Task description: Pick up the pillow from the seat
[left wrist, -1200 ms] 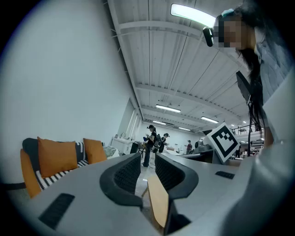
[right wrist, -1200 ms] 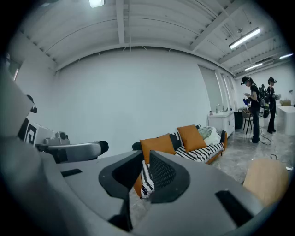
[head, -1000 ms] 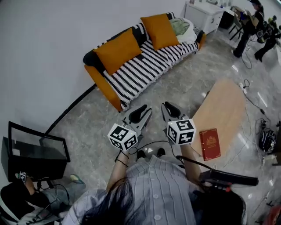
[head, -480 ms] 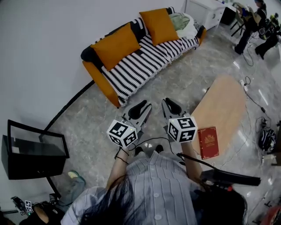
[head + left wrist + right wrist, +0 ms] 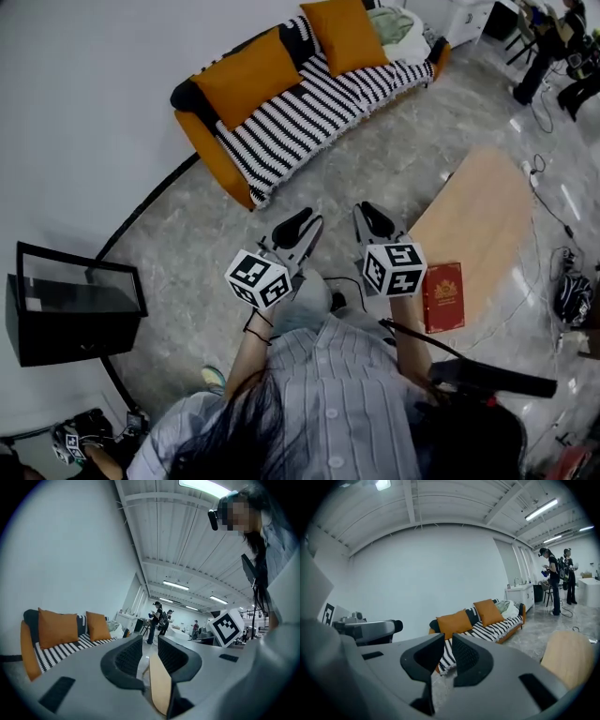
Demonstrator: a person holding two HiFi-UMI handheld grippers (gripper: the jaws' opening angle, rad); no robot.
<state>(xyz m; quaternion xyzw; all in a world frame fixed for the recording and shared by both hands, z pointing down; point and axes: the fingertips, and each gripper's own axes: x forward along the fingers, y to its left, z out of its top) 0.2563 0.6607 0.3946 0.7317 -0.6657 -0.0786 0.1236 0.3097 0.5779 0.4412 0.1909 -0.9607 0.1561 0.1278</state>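
Two orange pillows lean on the back of a sofa (image 5: 309, 117) with a black-and-white striped cover: one at its left (image 5: 246, 80), one further right (image 5: 345, 33). Both grippers hang well short of the sofa, over the stone floor. My left gripper (image 5: 298, 225) is shut with nothing in it. Beside it, my right gripper (image 5: 372, 216) is also shut and empty. In the left gripper view the jaws (image 5: 149, 641) point past the sofa's right end, and the pillows (image 5: 57, 627) (image 5: 97, 626) sit to the left. The right gripper view has the jaws (image 5: 448, 641) facing the sofa and its pillows (image 5: 454, 623) (image 5: 489, 612).
A light wooden table (image 5: 473, 234) with a red book (image 5: 443, 297) on it stands to my right. A black glass-topped stand (image 5: 75, 314) is against the wall at left. A pale bundle of cloth (image 5: 398, 23) lies at the sofa's right end. People (image 5: 530, 56) stand at far right.
The sofa has slid up and nearer the top edge of the head view. Both grippers sit slightly lower, still shut. My knee now shows between my arms.
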